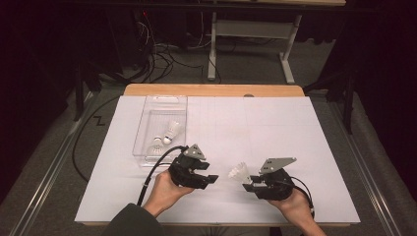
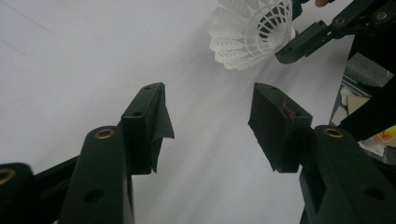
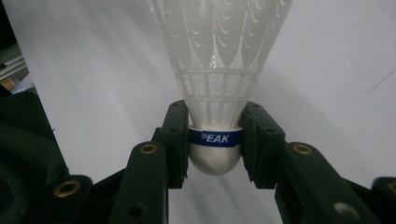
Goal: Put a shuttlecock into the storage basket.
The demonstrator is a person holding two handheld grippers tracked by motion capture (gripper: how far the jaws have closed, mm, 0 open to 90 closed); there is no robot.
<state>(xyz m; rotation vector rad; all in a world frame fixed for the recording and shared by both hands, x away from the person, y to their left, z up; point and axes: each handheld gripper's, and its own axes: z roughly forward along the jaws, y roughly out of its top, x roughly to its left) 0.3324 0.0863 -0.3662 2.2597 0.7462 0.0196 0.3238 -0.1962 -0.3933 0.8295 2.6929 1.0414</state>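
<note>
Right gripper view: the right gripper (image 3: 215, 140) is clamped on the cork base of a white shuttlecock (image 3: 217, 84), skirt pointing away. The left gripper (image 2: 210, 116), jaws apart and empty, faces it (probably a handover); next, closing squarely on the skirt.

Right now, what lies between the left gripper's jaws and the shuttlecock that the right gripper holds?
Nothing but bare white table sheet. In the left gripper view, the left gripper stands open, with the shuttlecock just beyond, clamped in the right gripper.
</note>
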